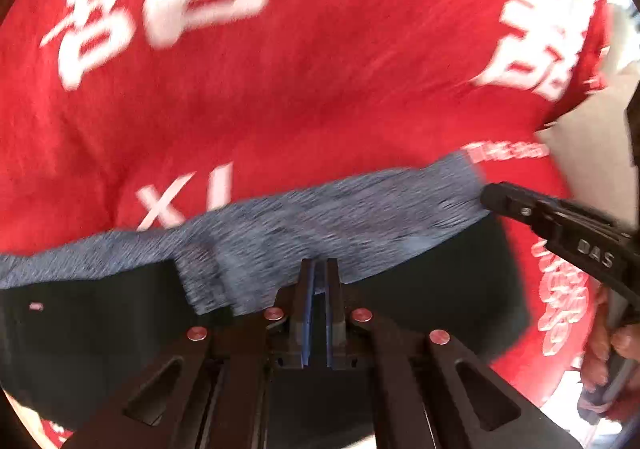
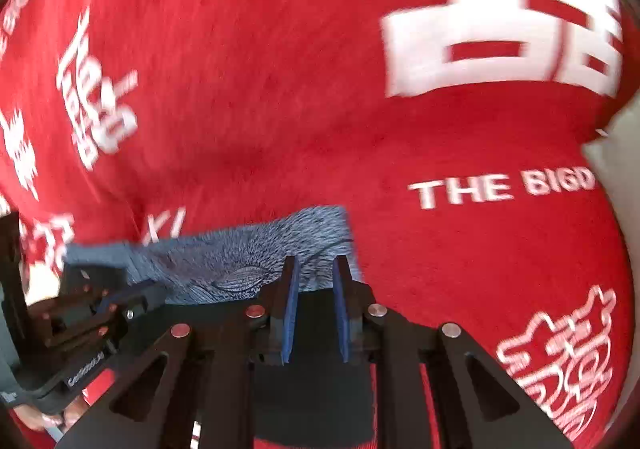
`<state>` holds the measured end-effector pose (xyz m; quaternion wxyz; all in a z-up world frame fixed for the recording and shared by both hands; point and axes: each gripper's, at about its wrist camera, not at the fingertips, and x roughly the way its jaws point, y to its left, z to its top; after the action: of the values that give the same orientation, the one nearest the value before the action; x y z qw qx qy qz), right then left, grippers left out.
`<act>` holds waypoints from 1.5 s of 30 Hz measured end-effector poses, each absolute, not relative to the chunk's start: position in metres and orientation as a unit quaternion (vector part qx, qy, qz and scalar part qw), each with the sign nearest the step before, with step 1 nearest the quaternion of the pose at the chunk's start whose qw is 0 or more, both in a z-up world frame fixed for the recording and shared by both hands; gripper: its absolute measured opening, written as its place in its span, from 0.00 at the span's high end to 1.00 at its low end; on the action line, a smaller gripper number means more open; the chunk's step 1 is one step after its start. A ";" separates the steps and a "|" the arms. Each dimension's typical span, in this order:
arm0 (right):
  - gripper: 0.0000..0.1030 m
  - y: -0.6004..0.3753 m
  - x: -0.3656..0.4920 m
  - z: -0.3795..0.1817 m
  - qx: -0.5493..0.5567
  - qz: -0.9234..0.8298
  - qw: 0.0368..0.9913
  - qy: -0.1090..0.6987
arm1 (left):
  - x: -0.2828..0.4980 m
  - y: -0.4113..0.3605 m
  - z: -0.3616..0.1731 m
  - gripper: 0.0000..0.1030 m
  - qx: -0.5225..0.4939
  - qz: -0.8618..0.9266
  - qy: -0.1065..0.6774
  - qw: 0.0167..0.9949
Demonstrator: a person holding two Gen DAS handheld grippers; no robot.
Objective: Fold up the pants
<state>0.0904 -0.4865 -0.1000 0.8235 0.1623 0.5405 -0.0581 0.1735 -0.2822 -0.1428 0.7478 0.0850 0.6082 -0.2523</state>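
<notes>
Surface: a red cloth (image 1: 300, 89) with white printed lettering covers the whole work area in both views; much of the print is blurred
Pants: the pants (image 1: 320, 217) are grey-blue at the waistband with a dark body below; they lie across the red cloth, waistband stretched left to right in front of both cameras
Pants, right view: the same band (image 2: 248, 253) runs from the far left to just past the right tongs, its right corner ending on the red cloth
Left gripper: the left gripper (image 1: 319, 269) has its blue-lined tongs drawn almost together, with a thin slit between them, at the lower edge of the waistband; whether fabric sits in the slit cannot be told
Right gripper: the right gripper (image 2: 316, 269) has its tongs apart, with a clear gap; the waistband edge lies at the tips, and the dark fabric shows through the gap
Cross view: the right gripper enters the left view from the right, its tip at the waistband's right end
Image quality: motion blur in both views, strongest on the waistband weave
</notes>
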 end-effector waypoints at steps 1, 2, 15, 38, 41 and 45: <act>0.82 -0.478 0.093 -0.107 0.142 -0.054 0.821 0.550 | 0.172 -0.276 -0.150 0.97 0.084 -0.247 0.615 0.744; 0.82 -0.466 0.095 -0.117 0.115 -0.050 0.818 0.561 | 0.168 -0.267 -0.157 0.97 0.075 -0.245 0.623 0.739; 0.77 -0.421 0.056 -0.105 0.058 -0.014 0.818 0.573 | 0.137 -0.246 -0.140 0.92 0.082 -0.218 0.622 0.748; 0.27 -0.395 0.053 -0.127 0.064 0.026 0.793 0.605 | 0.082 -0.160 -0.109 0.15 0.025 -0.046 0.646 0.762; 0.19 -0.388 0.056 -0.132 0.050 0.036 0.795 0.604 | 0.075 -0.147 -0.119 0.15 0.025 -0.040 0.654 0.755; 0.19 -0.385 0.056 -0.131 0.041 0.028 0.790 0.611 | 0.065 -0.126 -0.122 0.15 -0.009 -0.049 0.664 0.746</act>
<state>0.0562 -0.3851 -0.1306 0.7905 0.0407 0.6105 0.0276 0.0650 -0.1262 -0.1218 0.7462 -0.0094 0.6639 -0.0490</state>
